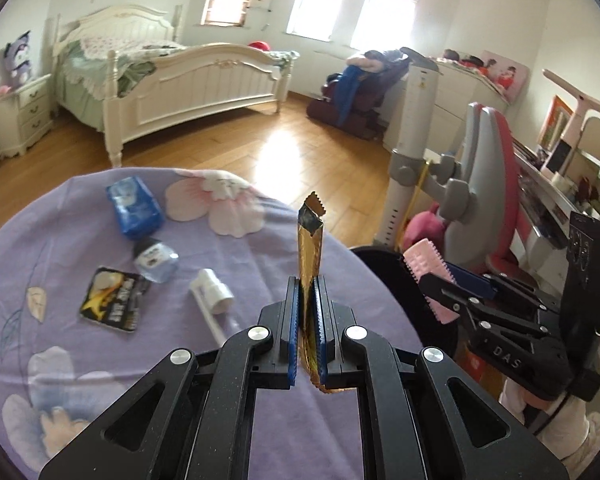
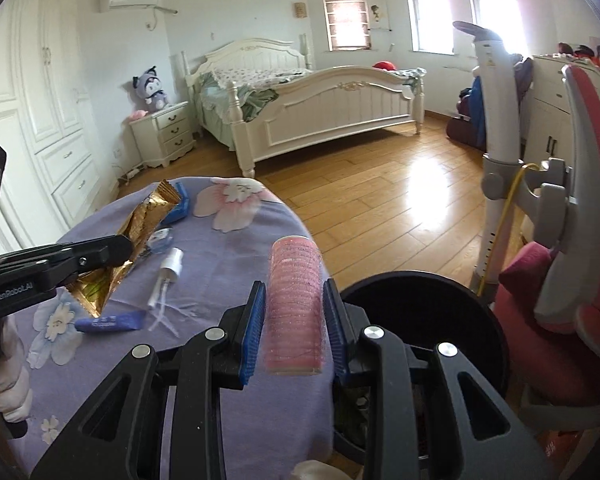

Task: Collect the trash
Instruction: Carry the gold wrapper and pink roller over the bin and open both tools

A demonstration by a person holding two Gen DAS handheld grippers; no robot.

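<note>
My left tool [image 1: 307, 300] pinches a tall gold foil wrapper [image 1: 310, 248] upright over the lilac flowered desk [image 1: 260, 420], my right tool [image 2: 294, 320] clamps a pink ribbed roller [image 2: 296, 304], black round bin [image 2: 424, 320] at three o'clock.

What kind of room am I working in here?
A bedroom, apparently a child's: a white bed, a nightstand with a plush toy on it, and a pink desk chair to the right.

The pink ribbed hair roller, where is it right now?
The pink ribbed hair roller is clamped in the right gripper, held above the purple flowered tablecloth's edge, beside the round black bin.
</note>
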